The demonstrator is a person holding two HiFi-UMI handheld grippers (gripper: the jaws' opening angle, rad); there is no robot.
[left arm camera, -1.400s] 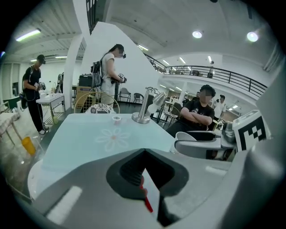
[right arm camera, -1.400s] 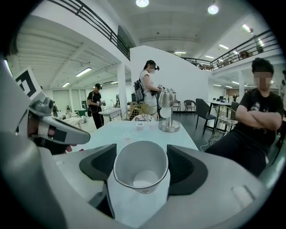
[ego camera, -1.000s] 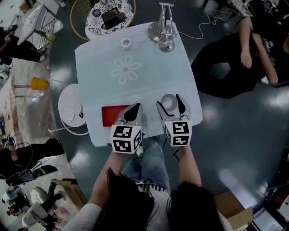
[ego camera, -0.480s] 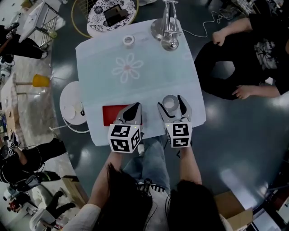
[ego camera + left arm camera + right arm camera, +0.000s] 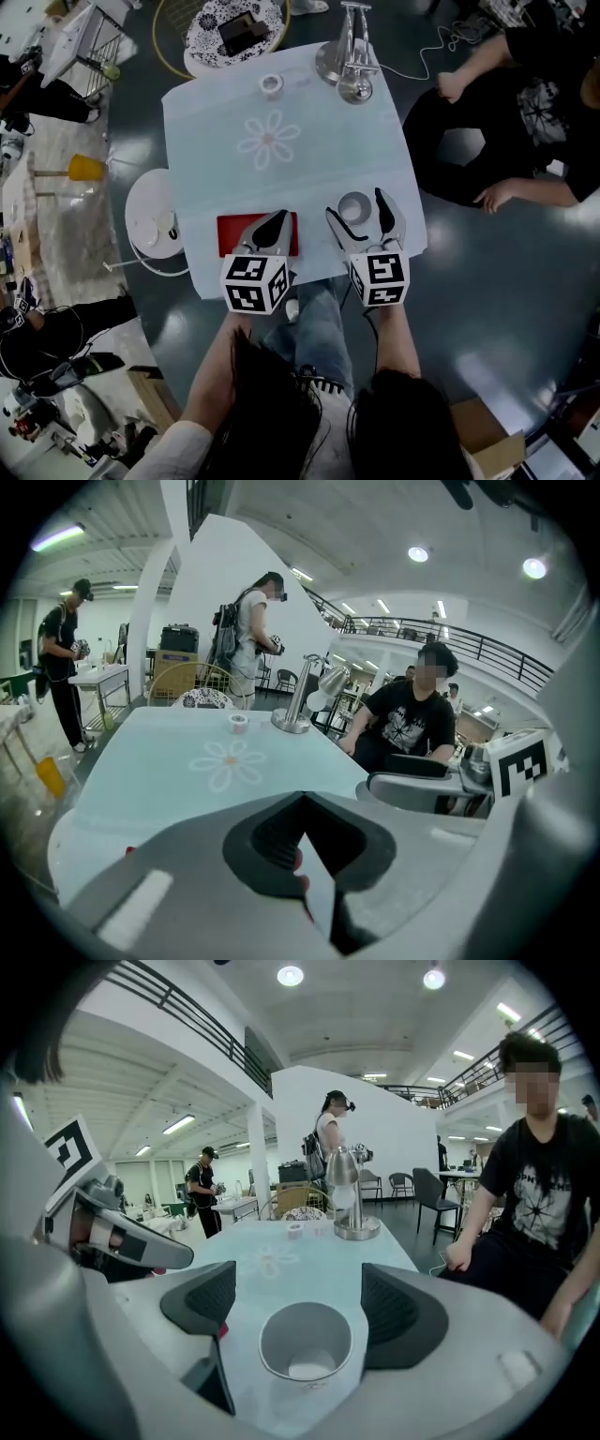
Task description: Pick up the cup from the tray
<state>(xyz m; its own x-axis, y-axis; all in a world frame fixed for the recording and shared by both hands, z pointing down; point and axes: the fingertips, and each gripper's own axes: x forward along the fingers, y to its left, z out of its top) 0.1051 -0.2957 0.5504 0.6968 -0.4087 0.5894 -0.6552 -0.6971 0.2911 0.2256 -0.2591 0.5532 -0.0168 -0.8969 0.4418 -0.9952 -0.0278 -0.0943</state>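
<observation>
Widened since half a second ago: the right hand-held gripper [image 5: 355, 210], whose jaws then sat close on the cup [image 5: 354, 205] and now stand well apart. The cup keeps its place on the bench [image 5: 309, 169].

Item 1, right hand-held gripper. In its own view I read both dark pads spread wide, with the cup [image 5: 305, 1340] upright between them, mouth up and pale inside. The left pad stands clear of the rim. The right pad is just beside the rim, and I cannot tell whether it touches. Nothing is clamped.

Item 2, left hand-held gripper [image 5: 277, 223]. Jaws closed together, nothing held. Its own view shows only a red sliver through the gap behind the tips.

Item 3, tray [image 5: 231, 234]. Red, flat, near the bench's front edge, its right part under the left hand-held gripper. The cup is not on it; the cup stands on the pale bench top just right of the tray.

Item 4, flower print [image 5: 267, 142]. White petals, mid-bench, well apart from the cup.

Item 5, far edge. Small white ring-shaped object [image 5: 271, 85], and a chrome lamp [image 5: 349, 61] at the far right corner.

Item 6, off the bench. Round white stool [image 5: 148, 220] to the left, and a seated person in black [image 5: 511, 103] to the right.
</observation>
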